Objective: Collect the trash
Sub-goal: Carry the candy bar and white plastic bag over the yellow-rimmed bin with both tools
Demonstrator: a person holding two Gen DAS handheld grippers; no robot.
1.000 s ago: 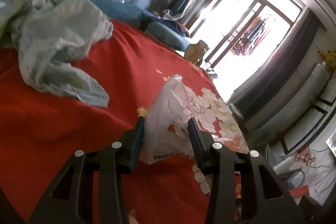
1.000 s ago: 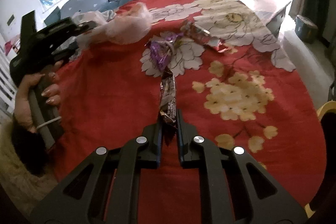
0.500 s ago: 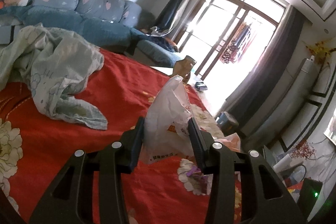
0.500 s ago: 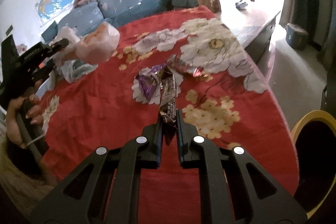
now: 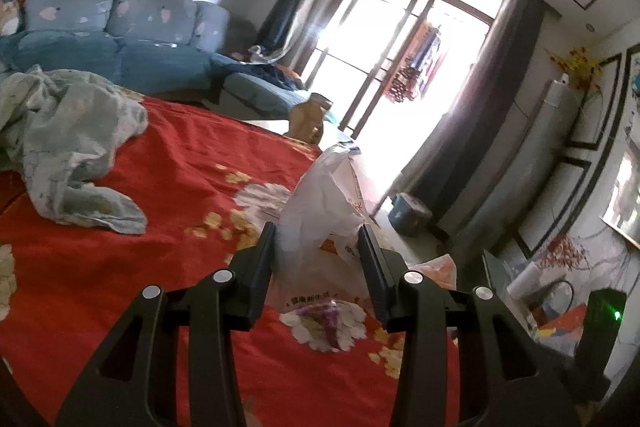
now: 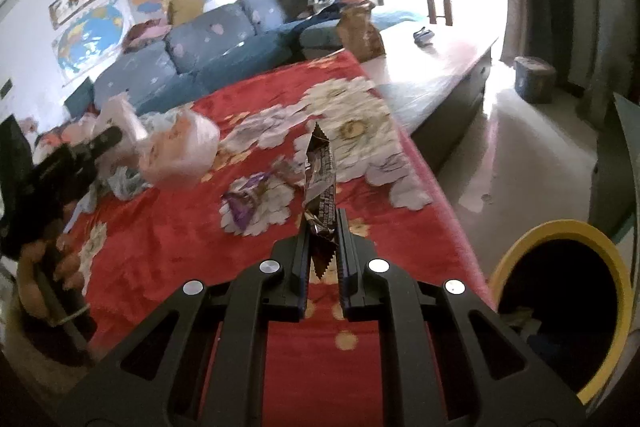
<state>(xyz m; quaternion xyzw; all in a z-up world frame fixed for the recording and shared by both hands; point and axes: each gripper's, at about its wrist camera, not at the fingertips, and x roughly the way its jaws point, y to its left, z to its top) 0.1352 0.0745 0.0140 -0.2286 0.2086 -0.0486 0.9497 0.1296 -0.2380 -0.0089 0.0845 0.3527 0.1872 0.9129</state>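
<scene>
At the left of the right wrist view, the left hand-held gripper point(image 6: 114, 137) holds a white plastic bag point(image 6: 180, 155) clear of the red floral surface point(image 6: 168, 227). Lower centre, the right hand-held gripper point(image 6: 322, 227) pinches a dark snack wrapper point(image 6: 320, 179) (standing upright), narrow. A yellow-rimmed bin point(image 6: 560, 227) sits lower right.

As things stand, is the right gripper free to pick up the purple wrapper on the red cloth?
Probably not yet: the right gripper is shut on a brown wrapper. The purple wrapper lies uncovered ahead of it.
</scene>
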